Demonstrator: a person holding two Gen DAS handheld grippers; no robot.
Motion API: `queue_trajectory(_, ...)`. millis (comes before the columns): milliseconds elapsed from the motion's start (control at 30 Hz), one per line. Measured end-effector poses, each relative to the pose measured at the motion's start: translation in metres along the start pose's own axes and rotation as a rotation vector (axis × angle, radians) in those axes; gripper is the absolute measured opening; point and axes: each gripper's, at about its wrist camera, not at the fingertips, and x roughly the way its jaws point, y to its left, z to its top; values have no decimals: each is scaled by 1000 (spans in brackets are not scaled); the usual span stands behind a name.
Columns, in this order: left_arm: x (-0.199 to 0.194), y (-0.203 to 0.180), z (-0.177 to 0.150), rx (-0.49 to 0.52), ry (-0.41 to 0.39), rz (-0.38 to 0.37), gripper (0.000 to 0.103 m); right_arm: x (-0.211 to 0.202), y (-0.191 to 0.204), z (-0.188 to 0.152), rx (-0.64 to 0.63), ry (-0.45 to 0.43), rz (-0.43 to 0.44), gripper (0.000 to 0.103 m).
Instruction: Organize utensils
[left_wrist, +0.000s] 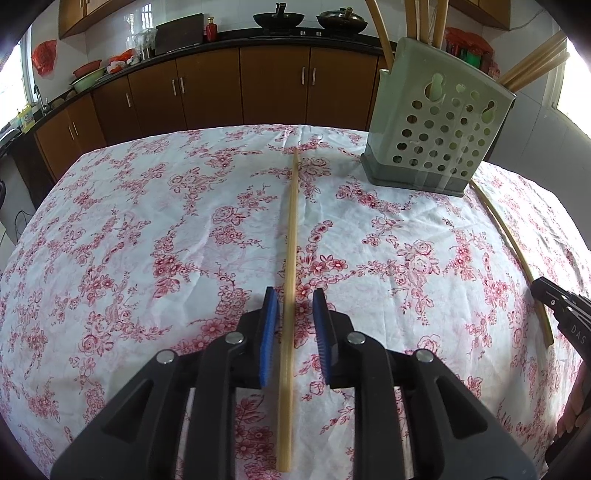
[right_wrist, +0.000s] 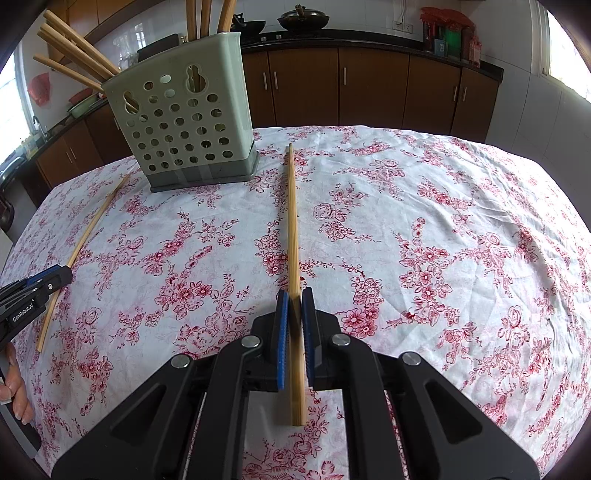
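Observation:
A bamboo chopstick (left_wrist: 290, 258) lies on the floral tablecloth, running away from me between the fingers of my left gripper (left_wrist: 294, 295), which is open with gaps on both sides. My right gripper (right_wrist: 294, 295) is shut on a second chopstick (right_wrist: 293, 229) and holds it lengthwise, its tip pointing away. A grey-green perforated utensil holder (left_wrist: 436, 122) stands at the back of the table with several chopsticks in it; it also shows in the right wrist view (right_wrist: 184, 118). Each gripper appears at the edge of the other view: the right gripper (left_wrist: 565, 314), the left gripper (right_wrist: 33, 291).
The table (left_wrist: 147, 221) is covered by a white cloth with red flowers. Behind it run brown kitchen cabinets (left_wrist: 258, 81) with a dark counter holding woks (left_wrist: 282, 18), bowls and bottles. The table edge drops off at the far side.

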Motion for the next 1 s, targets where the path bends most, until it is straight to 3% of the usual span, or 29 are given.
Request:
queue_trajectory(833,-7,0,-8,26,9,1,22,-4,1,-3,5,-2,2,9)
queue_trajectory(1000,-12,4,-16,25,0,19,16,-8,-1,-7,16,-2,7,9)
